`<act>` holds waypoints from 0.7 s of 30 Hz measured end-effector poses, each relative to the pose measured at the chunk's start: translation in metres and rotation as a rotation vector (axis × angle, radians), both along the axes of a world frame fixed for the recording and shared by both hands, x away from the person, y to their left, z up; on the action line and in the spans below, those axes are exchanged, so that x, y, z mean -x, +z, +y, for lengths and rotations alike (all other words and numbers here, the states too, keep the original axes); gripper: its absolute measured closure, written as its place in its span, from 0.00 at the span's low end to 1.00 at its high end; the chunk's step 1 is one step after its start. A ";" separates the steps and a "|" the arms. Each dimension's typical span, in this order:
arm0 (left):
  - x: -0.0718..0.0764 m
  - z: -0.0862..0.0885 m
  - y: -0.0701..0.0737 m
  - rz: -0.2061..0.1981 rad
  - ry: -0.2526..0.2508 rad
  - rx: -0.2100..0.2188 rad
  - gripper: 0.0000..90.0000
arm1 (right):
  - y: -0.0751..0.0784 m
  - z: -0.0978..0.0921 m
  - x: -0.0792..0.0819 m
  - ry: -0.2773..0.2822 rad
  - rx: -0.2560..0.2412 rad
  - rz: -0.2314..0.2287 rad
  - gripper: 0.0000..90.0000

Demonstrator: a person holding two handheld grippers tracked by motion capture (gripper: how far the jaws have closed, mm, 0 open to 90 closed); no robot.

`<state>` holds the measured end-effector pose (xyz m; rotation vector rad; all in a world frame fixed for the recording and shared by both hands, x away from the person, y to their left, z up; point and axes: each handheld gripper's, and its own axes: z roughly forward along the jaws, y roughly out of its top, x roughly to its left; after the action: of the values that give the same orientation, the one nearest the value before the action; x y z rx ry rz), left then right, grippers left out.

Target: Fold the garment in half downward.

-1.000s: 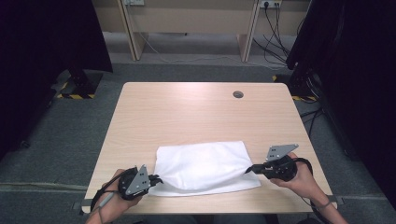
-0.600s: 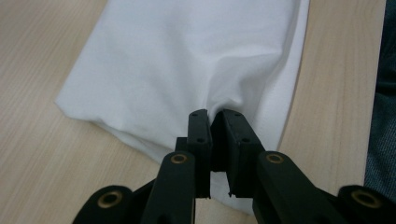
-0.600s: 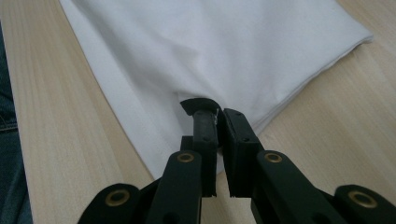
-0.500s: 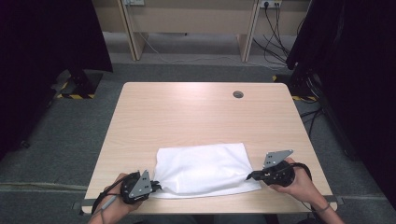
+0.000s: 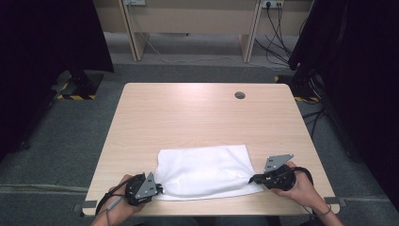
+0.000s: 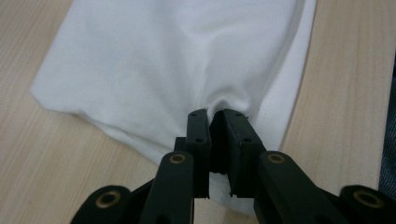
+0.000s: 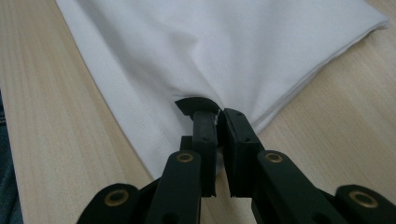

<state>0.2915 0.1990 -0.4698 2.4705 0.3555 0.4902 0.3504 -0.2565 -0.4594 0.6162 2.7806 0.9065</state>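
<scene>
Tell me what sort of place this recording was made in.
Likely an office or lab workspace rigged for recording: a plain wooden desk with a cable hole on grey carpet, wall sockets with trailing cables behind, and black curtains on both sides. Both tongs grip a folded white cloth.

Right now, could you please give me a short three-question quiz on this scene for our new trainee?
1. True or false: both grippers are shut on the white cloth.
2. Where on the table does the cloth lie? A) at the far edge B) at the near edge, close to the person C) hanging off the left side
3. Fill in: the small round hole sits near the table's ____ edge.

Key:
1. True: the left gripper and the right gripper each pinch a fold of it.
2. B
3. far
</scene>
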 end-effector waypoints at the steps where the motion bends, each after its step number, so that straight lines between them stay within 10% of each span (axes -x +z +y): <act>1: -0.001 0.000 0.000 -0.002 -0.001 -0.004 0.89 | 0.000 0.000 0.000 -0.004 -0.001 0.000 0.94; 21: -0.055 -0.004 -0.001 -0.011 0.062 0.006 0.88 | -0.001 0.002 -0.023 -0.095 0.005 -0.032 0.93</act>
<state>0.3466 0.1945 -0.4707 2.4566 0.4292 0.5269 0.3738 -0.2548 -0.4601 0.7197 2.6990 0.8827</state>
